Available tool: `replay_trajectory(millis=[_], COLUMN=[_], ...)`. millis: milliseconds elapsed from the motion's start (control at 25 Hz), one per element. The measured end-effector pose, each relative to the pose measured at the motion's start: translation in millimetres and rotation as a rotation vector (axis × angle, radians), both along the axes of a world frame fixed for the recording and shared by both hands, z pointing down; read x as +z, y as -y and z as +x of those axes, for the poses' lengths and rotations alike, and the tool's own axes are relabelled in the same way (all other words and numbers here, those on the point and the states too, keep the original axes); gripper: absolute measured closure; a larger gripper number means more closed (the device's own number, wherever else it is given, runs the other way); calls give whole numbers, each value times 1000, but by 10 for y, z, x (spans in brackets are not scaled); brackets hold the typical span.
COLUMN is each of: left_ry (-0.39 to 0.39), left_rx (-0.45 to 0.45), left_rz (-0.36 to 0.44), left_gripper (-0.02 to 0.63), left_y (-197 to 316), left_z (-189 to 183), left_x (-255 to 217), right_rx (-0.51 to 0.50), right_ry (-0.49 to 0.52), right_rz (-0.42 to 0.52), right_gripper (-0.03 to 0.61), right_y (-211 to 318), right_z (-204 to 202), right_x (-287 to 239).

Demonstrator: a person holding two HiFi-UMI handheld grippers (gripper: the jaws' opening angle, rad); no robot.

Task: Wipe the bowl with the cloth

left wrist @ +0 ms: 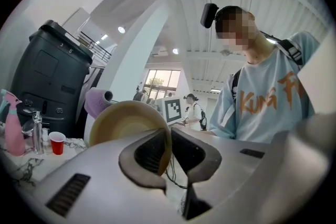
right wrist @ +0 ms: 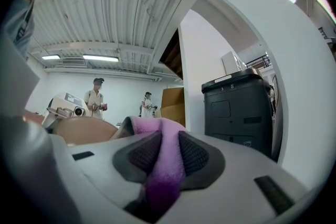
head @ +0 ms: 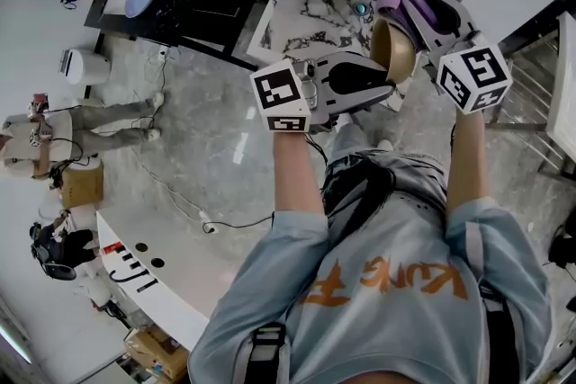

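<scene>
Up by the marbled white counter (head: 310,9), our left tongs (left wrist: 169,152) pinched the tan round bowl (left wrist: 126,123) by its rim, while our right tongs (right wrist: 167,157), clamped on the purple fleecy cloth (right wrist: 157,131), hung just beside its far edge.

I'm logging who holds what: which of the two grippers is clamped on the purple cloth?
The right gripper: its jaws pinch the purple cloth, whereas the left gripper grips the tan bowl by its rim.
</scene>
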State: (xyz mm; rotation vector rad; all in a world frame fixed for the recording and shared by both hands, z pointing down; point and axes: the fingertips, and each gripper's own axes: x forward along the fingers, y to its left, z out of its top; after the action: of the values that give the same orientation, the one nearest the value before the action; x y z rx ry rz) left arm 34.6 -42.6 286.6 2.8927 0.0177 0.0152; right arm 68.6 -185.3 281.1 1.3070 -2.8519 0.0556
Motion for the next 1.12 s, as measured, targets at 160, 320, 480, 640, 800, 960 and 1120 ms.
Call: replay_trajectory(millis=[160, 320, 480, 640, 800, 960, 1120], left_ry=[-54, -74, -131, -207, -259, -295, -360], left_rx=[35, 12, -3, -25, -80, -127, -210], left_rz=[6, 8, 11, 22, 48, 56, 43], left_gripper=[574, 574, 574, 574, 574, 575, 578], left_y=[-59, -33, -37, -27, 49, 105, 223], left_z=[-36, -57, -113, -186, -244, -308, -399], left_x=[-68, -85, -170, -307, -441, -505, -558], right_rx=[-26, -44, -65, -90, -130, -167, -206], right_ry=[-32, -32, -24, -41, -67, -69, -73], right_rz=[-19, -38, -57, -70, -79, -89, -95], right_gripper=[466, 466, 466, 466, 466, 467, 467], right_y=[-14, -19, -41, -73, -138, -191, -244], right_z=[-17, -20, -48, -129, -229, -324, -384], right_x=[137, 215, 271, 336, 396, 418, 457])
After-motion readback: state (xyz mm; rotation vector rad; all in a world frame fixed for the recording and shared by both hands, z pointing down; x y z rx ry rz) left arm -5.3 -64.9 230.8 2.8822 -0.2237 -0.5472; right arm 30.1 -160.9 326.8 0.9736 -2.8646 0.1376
